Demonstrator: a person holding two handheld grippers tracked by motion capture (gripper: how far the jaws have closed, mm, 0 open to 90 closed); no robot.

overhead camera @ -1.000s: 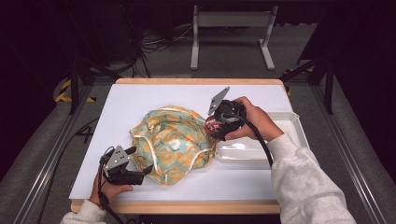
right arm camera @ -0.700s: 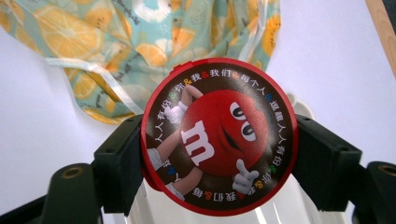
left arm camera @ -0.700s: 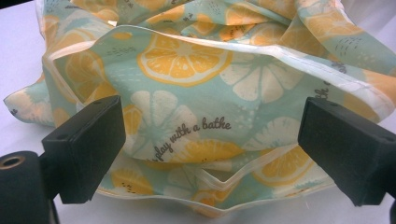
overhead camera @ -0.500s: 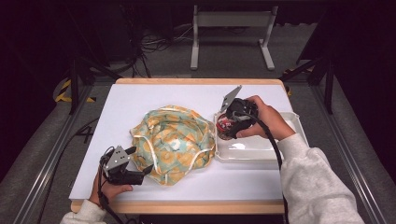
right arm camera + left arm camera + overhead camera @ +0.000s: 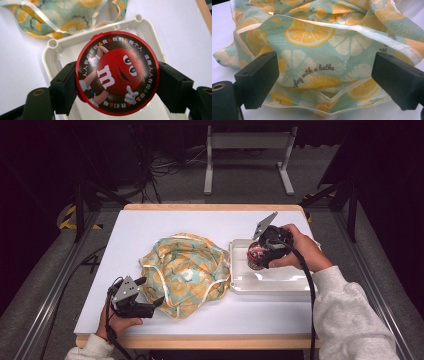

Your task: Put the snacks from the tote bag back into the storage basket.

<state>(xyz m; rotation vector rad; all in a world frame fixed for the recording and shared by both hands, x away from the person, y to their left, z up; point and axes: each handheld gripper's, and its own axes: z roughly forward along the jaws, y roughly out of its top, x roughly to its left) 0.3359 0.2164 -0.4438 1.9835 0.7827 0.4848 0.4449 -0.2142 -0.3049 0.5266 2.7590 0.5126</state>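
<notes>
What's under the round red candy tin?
The white tray lies under the red tin, which the right gripper holds over it. The tray bottom directly below is covered, so anything lying there cannot be seen.

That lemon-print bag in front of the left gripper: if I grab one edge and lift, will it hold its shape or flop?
Probably flop: the lemon-print bag lies crumpled in soft folds. It looks like thin fabric, so likely light. Its loose white cord may trail and snag the white tray beside it.
</notes>
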